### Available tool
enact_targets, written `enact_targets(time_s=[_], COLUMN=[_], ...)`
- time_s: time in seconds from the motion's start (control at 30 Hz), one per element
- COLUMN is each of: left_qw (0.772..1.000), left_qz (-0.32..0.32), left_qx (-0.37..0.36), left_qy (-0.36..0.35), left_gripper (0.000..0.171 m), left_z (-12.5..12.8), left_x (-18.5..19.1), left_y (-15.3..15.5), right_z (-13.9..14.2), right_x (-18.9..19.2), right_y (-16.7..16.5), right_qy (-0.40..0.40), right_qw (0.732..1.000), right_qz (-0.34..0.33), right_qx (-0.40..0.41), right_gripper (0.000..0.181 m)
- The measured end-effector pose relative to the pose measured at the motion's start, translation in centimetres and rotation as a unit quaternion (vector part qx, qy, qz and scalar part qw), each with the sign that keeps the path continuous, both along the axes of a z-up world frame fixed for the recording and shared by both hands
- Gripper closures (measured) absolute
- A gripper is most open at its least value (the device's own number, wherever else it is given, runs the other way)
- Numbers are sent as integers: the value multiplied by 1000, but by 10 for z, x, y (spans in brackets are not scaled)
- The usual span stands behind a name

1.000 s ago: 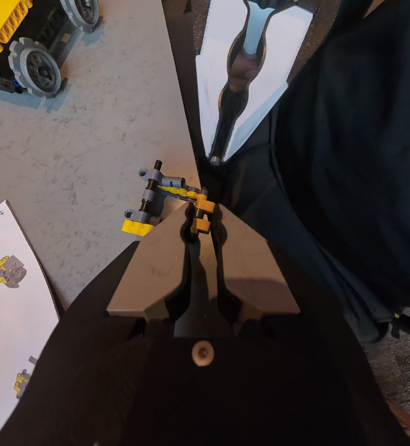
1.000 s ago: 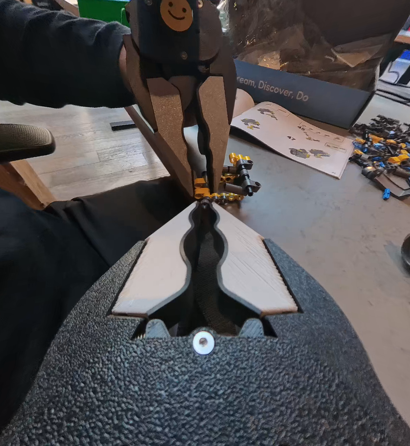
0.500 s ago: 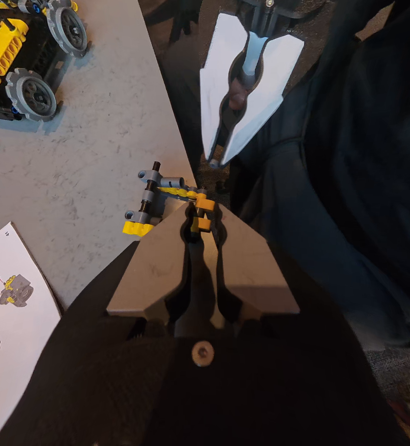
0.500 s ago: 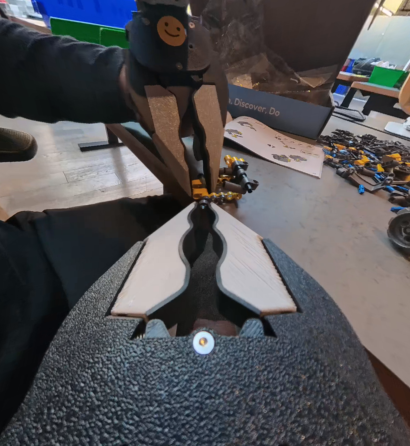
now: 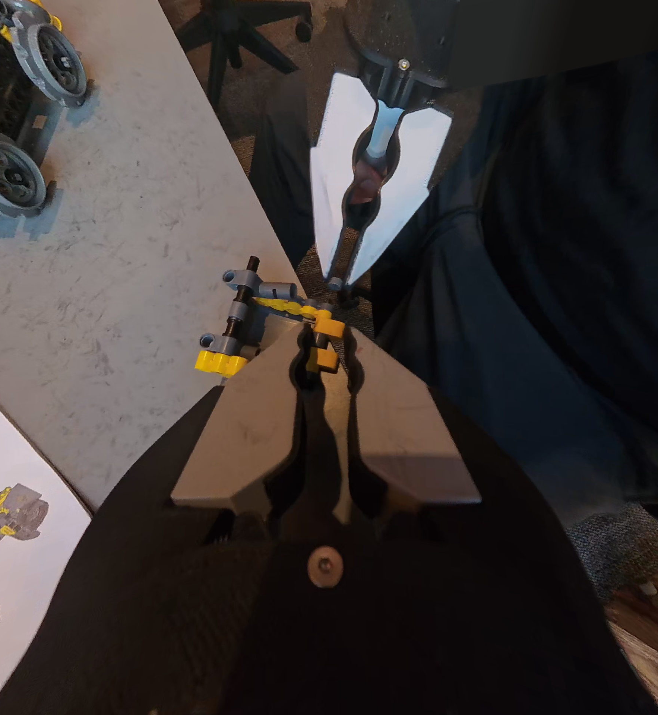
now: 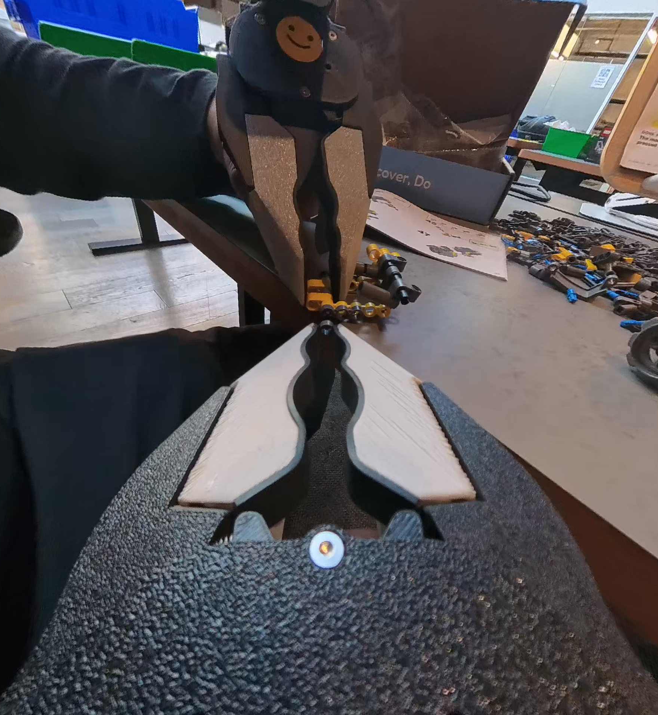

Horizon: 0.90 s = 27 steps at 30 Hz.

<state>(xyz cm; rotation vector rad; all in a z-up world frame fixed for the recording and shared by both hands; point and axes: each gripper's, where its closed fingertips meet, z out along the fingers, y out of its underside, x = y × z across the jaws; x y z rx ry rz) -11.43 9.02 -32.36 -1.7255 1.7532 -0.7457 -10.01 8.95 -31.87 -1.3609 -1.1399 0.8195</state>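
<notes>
Two grippers meet at the tabletop (image 5: 134,201) edge. Your left gripper (image 5: 325,348) clamps the yellow-grey brick assembly (image 5: 265,309); your right gripper (image 6: 325,329) pinches a small dark pin (image 6: 325,324) just short of it, not yet seated. Wheeled model (image 5: 17,127) at 10 o'clock, booklet (image 5: 6,503) at 8.

Left gripper (image 5: 325,348) and right gripper (image 6: 325,329) face tip-to-tip, jaws closed.

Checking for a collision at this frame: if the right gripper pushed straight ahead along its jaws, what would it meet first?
Most likely the yellow-and-grey brick assembly pinched in the left gripper; the small dark pin in the right gripper would touch first. The gap looks short, depth unclear.
</notes>
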Motion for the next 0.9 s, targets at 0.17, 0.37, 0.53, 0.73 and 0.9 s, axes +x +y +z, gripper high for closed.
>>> enact_targets(time_s=[0.17,0.37,0.53,0.73,0.9], left_qw=[1000,1000,999,999,999], left_qz=[2,7,6,4,5], left_qx=[-5,-10,-51,-43,-51], left_qy=[-1,-2,-9,-8,-9], left_gripper=[158,158,158,158,158], left_z=[0,0,2,2,2], left_x=[0,0,-1,-1,-1], left_y=[1,3,3,2,3], right_z=[14,19,12,6,5], right_x=[-4,0,1,-1,-4], right_y=[0,-7,-4,0,4], right_qy=[63,136,141,136,120], right_qw=[996,977,976,977,983], right_qz=[28,85,81,66,48], right_qx=[-53,-139,-145,-149,-132], right_gripper=[176,176,176,176,176])
